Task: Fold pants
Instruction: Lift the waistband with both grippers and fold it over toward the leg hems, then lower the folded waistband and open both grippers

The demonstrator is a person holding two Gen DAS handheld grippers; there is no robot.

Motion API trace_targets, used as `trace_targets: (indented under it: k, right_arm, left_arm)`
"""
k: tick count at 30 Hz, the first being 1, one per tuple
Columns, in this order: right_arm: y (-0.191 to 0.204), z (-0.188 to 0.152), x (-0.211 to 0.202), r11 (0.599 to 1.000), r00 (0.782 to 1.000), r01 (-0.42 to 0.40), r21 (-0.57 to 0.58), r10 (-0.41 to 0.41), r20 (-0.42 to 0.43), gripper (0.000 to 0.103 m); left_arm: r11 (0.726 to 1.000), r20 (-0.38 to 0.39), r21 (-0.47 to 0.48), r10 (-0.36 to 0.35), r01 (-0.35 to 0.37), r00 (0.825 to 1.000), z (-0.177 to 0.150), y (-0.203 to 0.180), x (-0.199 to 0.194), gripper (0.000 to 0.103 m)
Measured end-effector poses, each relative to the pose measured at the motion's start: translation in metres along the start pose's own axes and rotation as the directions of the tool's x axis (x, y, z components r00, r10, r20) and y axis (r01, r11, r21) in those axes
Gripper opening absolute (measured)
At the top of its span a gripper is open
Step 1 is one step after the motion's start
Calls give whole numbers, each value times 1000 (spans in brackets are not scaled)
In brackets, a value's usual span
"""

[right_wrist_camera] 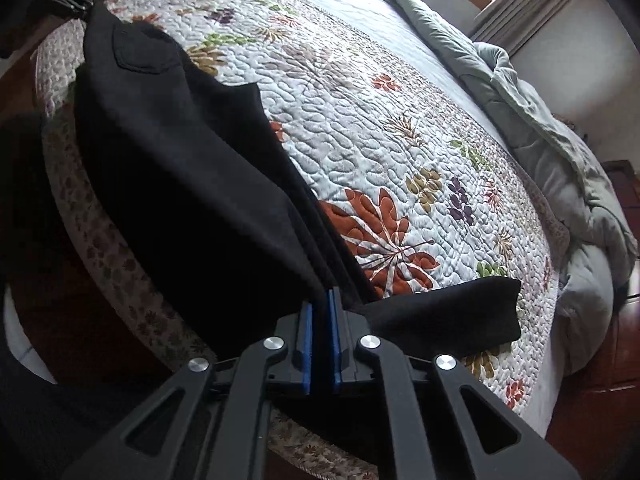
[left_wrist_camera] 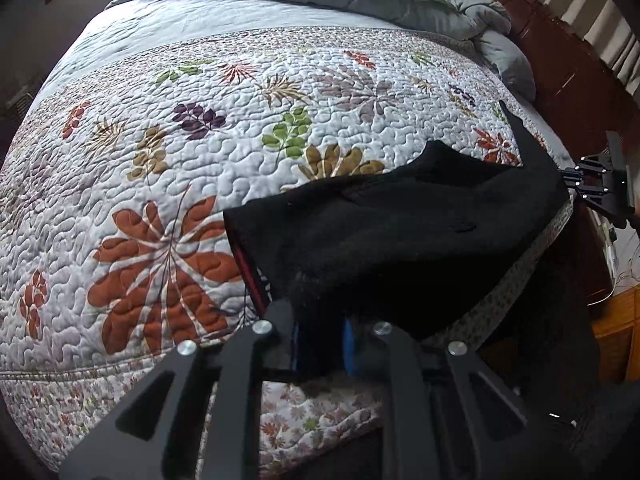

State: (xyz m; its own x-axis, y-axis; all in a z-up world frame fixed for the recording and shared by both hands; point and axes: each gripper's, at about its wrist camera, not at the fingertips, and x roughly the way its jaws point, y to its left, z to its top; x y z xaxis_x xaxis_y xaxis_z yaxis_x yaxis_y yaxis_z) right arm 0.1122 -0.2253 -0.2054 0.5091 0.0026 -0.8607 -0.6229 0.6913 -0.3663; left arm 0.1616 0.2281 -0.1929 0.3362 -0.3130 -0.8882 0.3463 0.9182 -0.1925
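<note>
Black pants (left_wrist_camera: 400, 220) lie stretched along the near edge of the bed, partly hanging over it. My left gripper (left_wrist_camera: 320, 320) is shut on one end of them, with dark cloth bunched between its blue pads (left_wrist_camera: 349, 344). My right gripper (right_wrist_camera: 320, 300) is shut on the other end of the pants (right_wrist_camera: 180, 160), its blue pads (right_wrist_camera: 306, 340) close together with a thin edge of cloth pinched at the tips. A loose black flap (right_wrist_camera: 460, 312) lies on the quilt to its right. Each gripper shows small in the other view: the right gripper (left_wrist_camera: 600, 184) and the left gripper (right_wrist_camera: 76, 0).
The bed carries a white quilt (left_wrist_camera: 200, 140) printed with coloured leaves. A grey-green duvet (right_wrist_camera: 560, 140) is bunched along its far side. A dark wooden bed frame (left_wrist_camera: 560, 60) and curtains (right_wrist_camera: 528, 0) stand behind it. Floor shows beyond the near bed edge.
</note>
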Motion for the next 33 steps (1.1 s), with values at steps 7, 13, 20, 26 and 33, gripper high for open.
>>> trace_targets:
  k: [7,13,20,26,33]
  right_arm:
    - [53,-20,15,985,991,126,-117,-130,-28,9]
    - [65,-32,26,972,986,143,-189,-155,-54,11]
    - [89,-38,42,972,988,95,-213,-118,-99,51]
    - [23,-35,-5,969,982,-181,167,189,-28,62]
    - [-149,-30,-7,755,997,-29,655,73,-40,72]
  left_arm:
    - [999,-42,17,48,-47,998,-38,-4,25,15]
    - [995,-47,18,102,-102,994,-57,3,27,10]
    - [984,-86,-86,148,-155,985,-88,26,21,36]
    - [972,136,-165,193,-170,972,-93,4,-58,75]
    - [973,251,-139,215,-185,944,-42,-54,-24,94]
